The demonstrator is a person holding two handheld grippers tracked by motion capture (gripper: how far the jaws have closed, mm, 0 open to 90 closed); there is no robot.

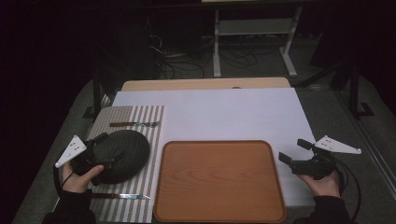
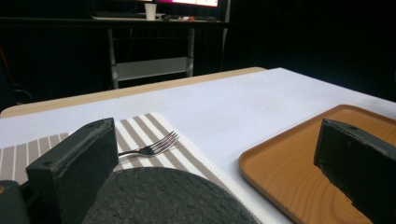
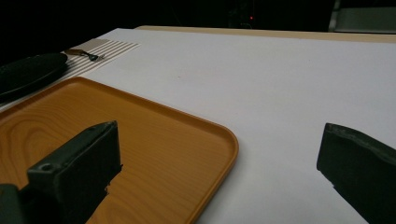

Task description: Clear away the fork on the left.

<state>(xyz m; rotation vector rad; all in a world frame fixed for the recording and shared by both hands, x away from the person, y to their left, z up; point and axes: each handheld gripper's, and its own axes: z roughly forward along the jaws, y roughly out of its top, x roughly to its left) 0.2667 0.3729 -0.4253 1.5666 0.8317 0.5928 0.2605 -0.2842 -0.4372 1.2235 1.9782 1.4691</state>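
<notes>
Right now both grippers stand wide open w/ nothing pinched. Left gripper [image 1: 95,156] hovers over the dark round plate [image 1: 120,154], which lies on the striped placemat [image 1: 149,121] at table's left; jaws straddle the plate's near edge, one over the mat side, other toward the wooden tray [image 1: 219,179]. Can't tell if pads touch the plate. Fork [image 1: 135,124] lies beyond plate, knife [image 1: 122,196] on near side. Right gripper [image 1: 294,151] sits at right of tray, jaws spread above tray's corner & white sheet [image 1: 233,112], gripping nothing.
</notes>
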